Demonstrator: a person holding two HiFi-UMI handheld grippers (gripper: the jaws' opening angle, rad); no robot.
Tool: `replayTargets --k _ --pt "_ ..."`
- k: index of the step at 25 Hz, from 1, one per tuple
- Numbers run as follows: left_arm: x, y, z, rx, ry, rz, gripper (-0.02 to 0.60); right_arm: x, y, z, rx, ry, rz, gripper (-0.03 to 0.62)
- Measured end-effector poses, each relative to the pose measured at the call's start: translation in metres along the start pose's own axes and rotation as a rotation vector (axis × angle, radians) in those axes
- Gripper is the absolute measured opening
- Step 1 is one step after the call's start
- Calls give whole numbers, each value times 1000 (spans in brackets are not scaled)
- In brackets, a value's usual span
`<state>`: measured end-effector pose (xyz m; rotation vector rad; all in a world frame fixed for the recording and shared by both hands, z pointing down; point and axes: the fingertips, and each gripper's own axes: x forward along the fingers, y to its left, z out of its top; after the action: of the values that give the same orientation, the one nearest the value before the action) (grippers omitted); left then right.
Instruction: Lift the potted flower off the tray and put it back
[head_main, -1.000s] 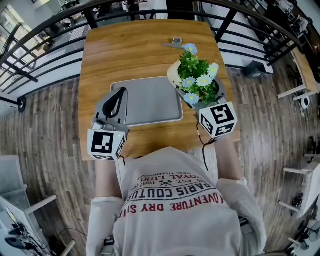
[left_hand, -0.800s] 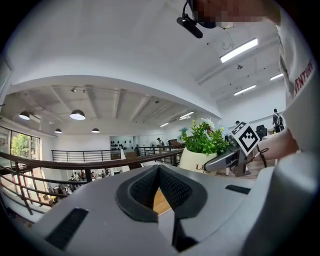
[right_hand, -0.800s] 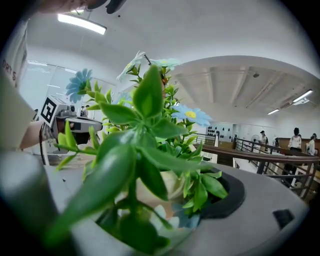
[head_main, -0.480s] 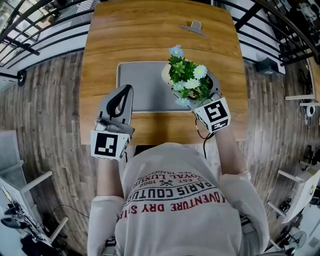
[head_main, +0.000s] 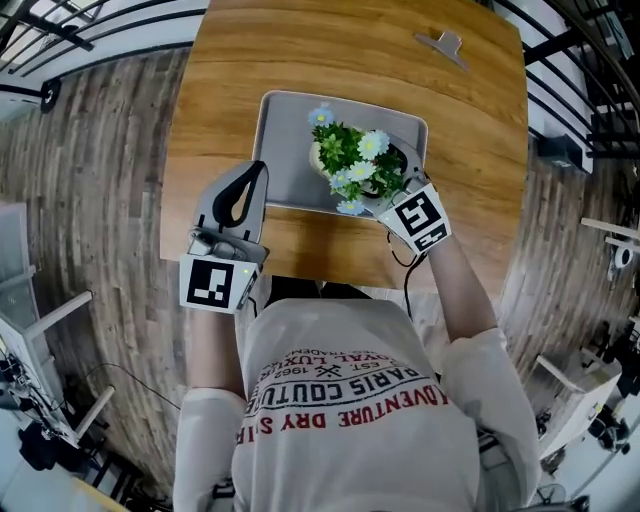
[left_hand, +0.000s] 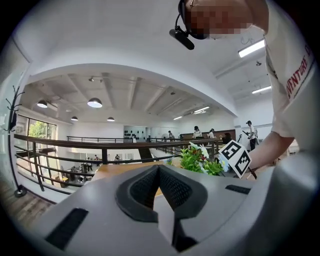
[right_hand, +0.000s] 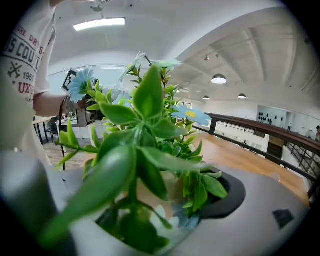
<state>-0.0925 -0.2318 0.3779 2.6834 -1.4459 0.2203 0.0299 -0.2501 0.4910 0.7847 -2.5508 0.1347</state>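
The potted flower (head_main: 355, 165), green leaves with pale blue and white blooms in a cream pot, is over the right half of the grey tray (head_main: 290, 150). My right gripper (head_main: 385, 185) is shut on the pot from the near side. Whether the pot rests on the tray or hangs just above it I cannot tell. In the right gripper view the plant (right_hand: 145, 130) fills the frame between the grey jaws. My left gripper (head_main: 245, 190) is shut and holds nothing, over the tray's near left corner. The left gripper view shows the flower (left_hand: 200, 161) to the right.
The tray lies on a wooden table (head_main: 220, 90). A small grey metal piece (head_main: 445, 45) sits near the table's far right edge. Black railings (head_main: 560, 40) and plank floor surround the table. The person stands at the near edge.
My right gripper has carried the potted flower leftward, from beside the tray's right edge to over the tray's right half. The left gripper has stayed shut by the tray's near left corner.
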Motion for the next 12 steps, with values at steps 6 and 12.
replayTargets --k 6,12 --pt "7 15 -32 -31 37 37 12 39 4 -35 6 58 76 477" --pt "8 25 -61 -53 100 69 12 64 -1 -54 15 71 81 477"
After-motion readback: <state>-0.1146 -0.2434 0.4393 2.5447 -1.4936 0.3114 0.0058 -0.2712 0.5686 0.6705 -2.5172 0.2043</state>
